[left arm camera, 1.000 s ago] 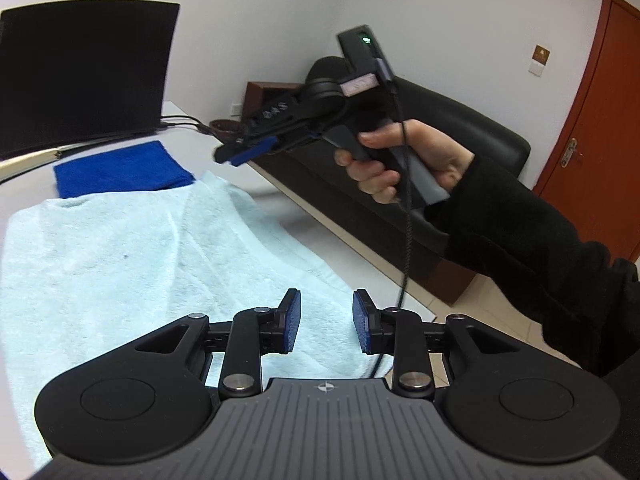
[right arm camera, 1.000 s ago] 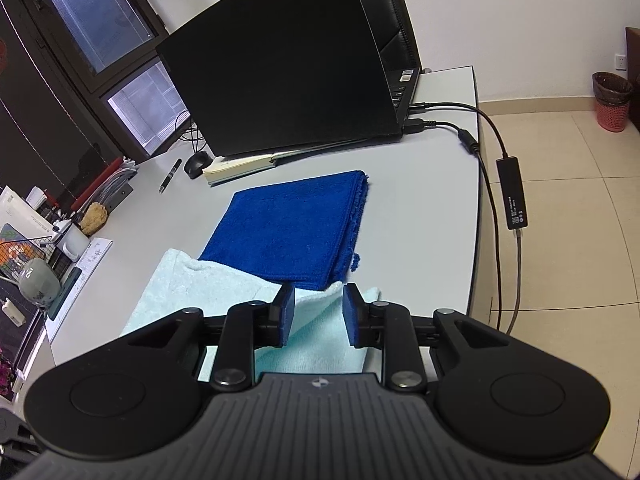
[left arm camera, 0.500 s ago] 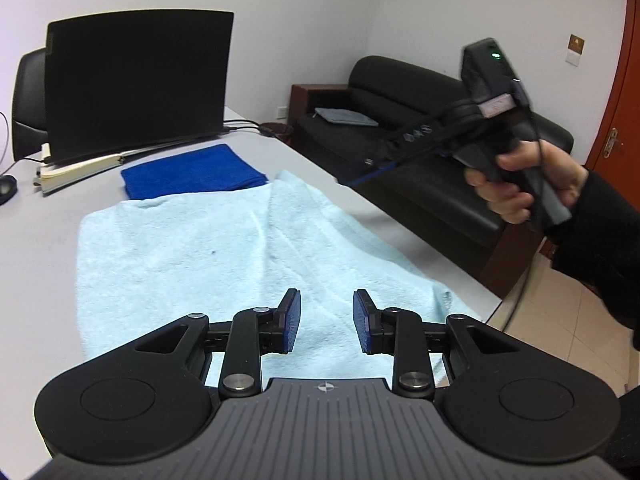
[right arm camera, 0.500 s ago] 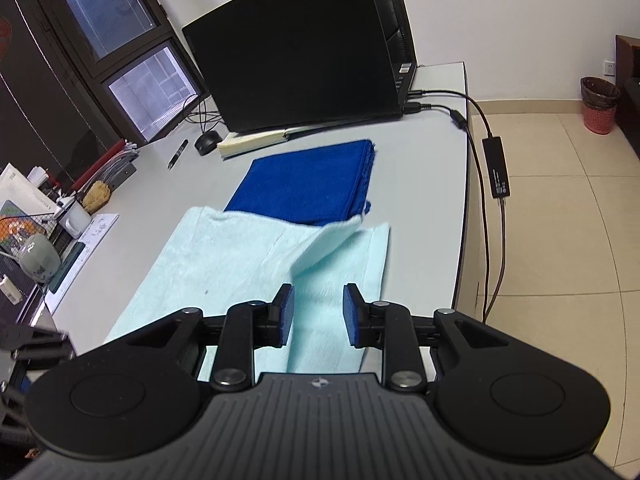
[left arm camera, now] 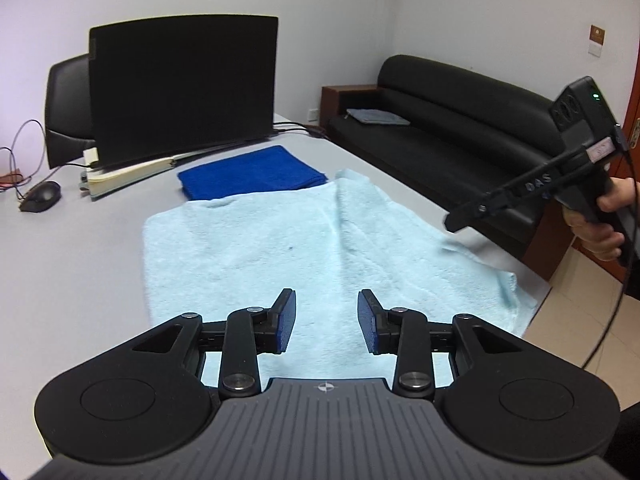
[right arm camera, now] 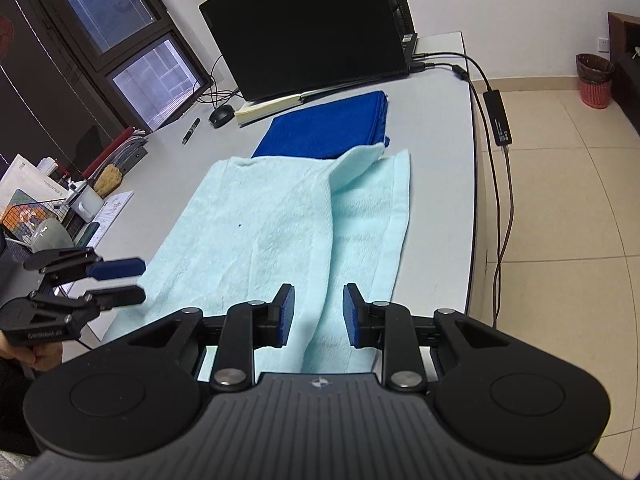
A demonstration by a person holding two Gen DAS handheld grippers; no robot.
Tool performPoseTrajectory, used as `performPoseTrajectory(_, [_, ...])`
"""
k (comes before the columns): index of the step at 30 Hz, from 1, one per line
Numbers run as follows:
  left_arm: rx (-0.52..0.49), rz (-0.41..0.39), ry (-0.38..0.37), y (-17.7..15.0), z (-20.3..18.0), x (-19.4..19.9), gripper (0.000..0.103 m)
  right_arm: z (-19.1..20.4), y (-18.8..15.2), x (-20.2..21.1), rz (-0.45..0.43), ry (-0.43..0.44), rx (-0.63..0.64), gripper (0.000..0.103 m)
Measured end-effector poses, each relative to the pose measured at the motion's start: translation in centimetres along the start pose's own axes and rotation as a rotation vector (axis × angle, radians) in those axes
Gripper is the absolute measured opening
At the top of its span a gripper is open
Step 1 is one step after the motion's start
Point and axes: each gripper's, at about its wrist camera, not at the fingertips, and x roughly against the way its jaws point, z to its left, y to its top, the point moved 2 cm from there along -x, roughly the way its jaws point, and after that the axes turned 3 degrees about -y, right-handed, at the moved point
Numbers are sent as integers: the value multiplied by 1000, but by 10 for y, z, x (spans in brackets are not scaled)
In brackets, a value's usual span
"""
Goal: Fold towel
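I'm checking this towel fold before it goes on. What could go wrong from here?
1. The light blue towel has a loose flap doubled over along its right side; folding now could trap that crease.
2. Its far end overlaps the dark blue cloth, which may get dragged.
3. The left gripper, its jaws opening and empty, and the right gripper, also empty, could grab uneven layers.

Towel (left arm camera: 256, 248) spread on desk (left arm camera: 80, 248), smaller folded cloth (left arm camera: 252, 172) behind it, laptop (left arm camera: 180, 88) behind that.
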Motion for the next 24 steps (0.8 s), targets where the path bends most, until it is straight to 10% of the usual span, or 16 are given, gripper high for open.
performPoseTrajectory(24, [37, -25, 62, -17, 38, 22, 42, 16, -26, 8, 7, 89, -68, 4])
